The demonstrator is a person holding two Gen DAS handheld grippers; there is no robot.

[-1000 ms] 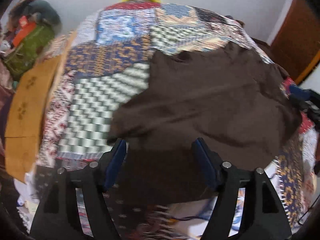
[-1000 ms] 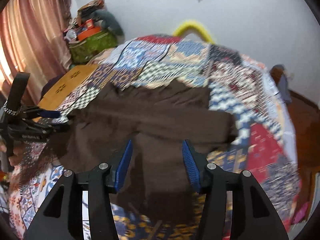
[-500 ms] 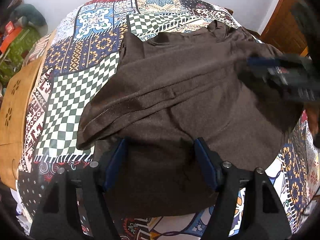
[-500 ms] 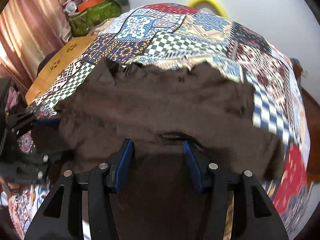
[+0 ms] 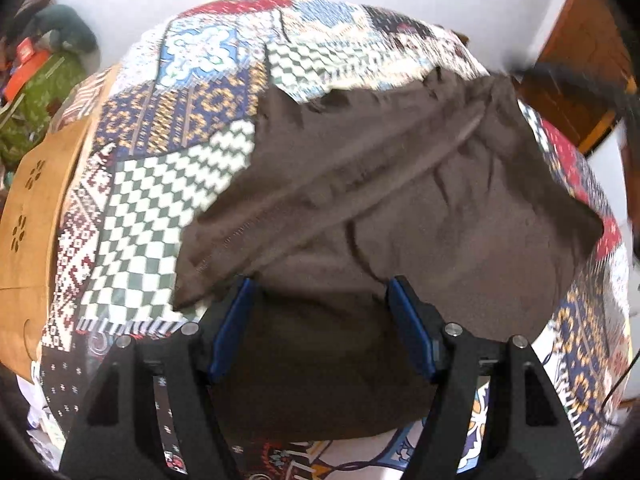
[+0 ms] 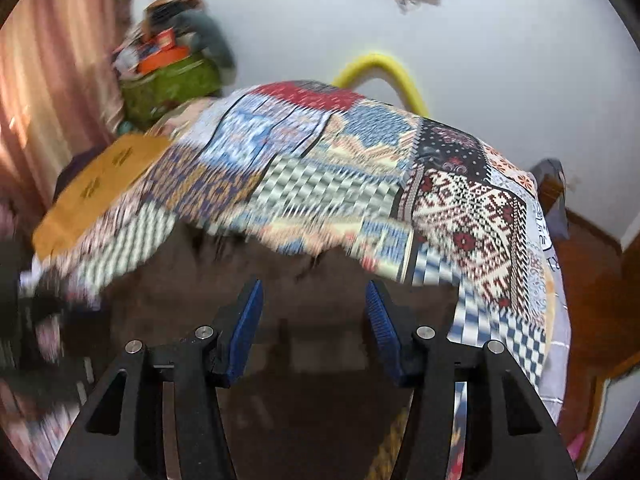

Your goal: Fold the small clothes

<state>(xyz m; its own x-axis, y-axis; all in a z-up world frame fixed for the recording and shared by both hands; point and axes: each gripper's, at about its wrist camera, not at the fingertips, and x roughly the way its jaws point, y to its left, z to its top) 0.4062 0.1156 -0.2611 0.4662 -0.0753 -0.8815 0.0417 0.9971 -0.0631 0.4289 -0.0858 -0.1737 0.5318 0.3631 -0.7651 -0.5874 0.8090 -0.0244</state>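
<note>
A dark brown garment lies spread and creased on the patchwork bedspread, with one sleeve or edge reaching toward the lower left. My left gripper is open and empty, its blue pads just over the garment's near part. My right gripper is open and empty above the same garment, which is blurred in the right wrist view.
A wooden board runs along the bed's left side. A green bag with clutter stands at the far left corner. A yellow hoop rises behind the bed. A wooden door and floor are to the right.
Both grippers have pulled back and lifted from the garment; the right wrist view has tilted up toward the wall. The right gripper has left the left wrist view. Both stay open.
</note>
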